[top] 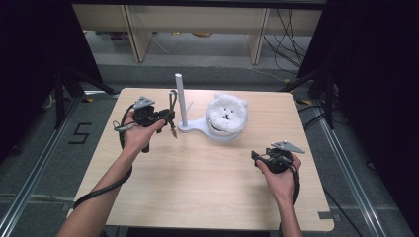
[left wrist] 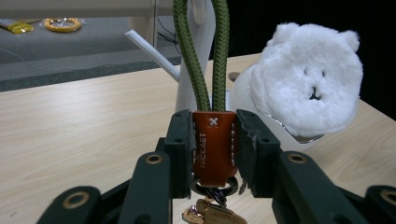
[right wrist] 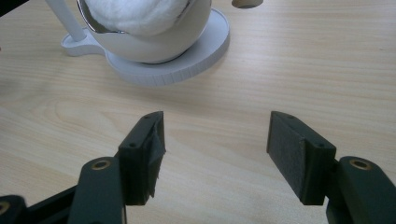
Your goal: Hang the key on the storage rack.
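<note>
1. Left gripper (left wrist: 212, 154): jaws pinching the brown leather tab (left wrist: 214, 142) of a keychain. The green cord loop (left wrist: 201, 56) rises straight up from the tab; metal ring and keys (left wrist: 212, 212) hang below the jaws.
2. Left hand (top: 141, 131): forearm comes in from the bottom left, angled up toward the centre. The gripper is held level above the bench (top: 197, 168), pointing right at the white stand post (top: 179, 98), with the keychain just beside the post.
3. The stand's base carries a white bowl with a fluffy white bear (left wrist: 310, 88) in it, right of the post.
4. Right gripper (right wrist: 215, 154): jaws spread wide, nothing between them, bare bench under them.
5. Right hand (top: 279, 165): low over the right front of the bench, gripper pointing left toward the stand, well apart from it.
</note>
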`<action>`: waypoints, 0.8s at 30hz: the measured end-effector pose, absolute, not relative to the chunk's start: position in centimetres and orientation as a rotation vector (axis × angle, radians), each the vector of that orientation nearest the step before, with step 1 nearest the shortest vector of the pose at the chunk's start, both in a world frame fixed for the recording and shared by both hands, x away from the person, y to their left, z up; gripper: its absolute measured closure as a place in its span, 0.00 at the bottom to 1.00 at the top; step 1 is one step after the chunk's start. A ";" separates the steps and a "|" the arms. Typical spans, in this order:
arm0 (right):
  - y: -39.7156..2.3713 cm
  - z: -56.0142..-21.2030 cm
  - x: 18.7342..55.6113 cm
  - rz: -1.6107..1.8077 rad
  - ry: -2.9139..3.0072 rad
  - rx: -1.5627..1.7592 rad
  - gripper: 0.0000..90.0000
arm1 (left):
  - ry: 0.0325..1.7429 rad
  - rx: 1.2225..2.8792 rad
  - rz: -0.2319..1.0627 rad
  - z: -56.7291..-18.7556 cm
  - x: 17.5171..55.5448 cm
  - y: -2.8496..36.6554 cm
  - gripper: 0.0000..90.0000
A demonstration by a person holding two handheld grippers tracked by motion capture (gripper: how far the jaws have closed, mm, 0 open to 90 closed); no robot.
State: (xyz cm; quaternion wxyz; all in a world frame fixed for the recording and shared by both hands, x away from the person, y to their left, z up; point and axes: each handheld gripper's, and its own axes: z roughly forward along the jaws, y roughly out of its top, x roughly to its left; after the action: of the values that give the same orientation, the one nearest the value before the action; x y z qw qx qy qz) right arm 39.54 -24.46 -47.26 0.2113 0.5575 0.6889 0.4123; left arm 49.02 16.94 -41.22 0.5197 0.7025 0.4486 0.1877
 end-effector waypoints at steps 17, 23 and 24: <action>-24.3 -47.3 39.5 1.160 1.895 1.574 0.42 | 1.091 1.700 0.481 -41.9 50.0 16.2 0.74; -24.3 -47.3 39.5 1.169 1.893 1.576 0.42 | 1.091 1.715 0.492 -42.1 50.3 15.9 0.73; -24.3 -47.3 39.5 1.169 1.893 1.576 0.42 | 1.094 1.712 0.494 -42.1 50.3 15.9 0.73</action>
State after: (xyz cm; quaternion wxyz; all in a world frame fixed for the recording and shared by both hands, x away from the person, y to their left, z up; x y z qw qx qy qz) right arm 39.49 -24.29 -47.34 0.2058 0.5656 0.6794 0.4196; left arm 50.30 15.88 -42.14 0.5015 0.7085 0.4525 0.2043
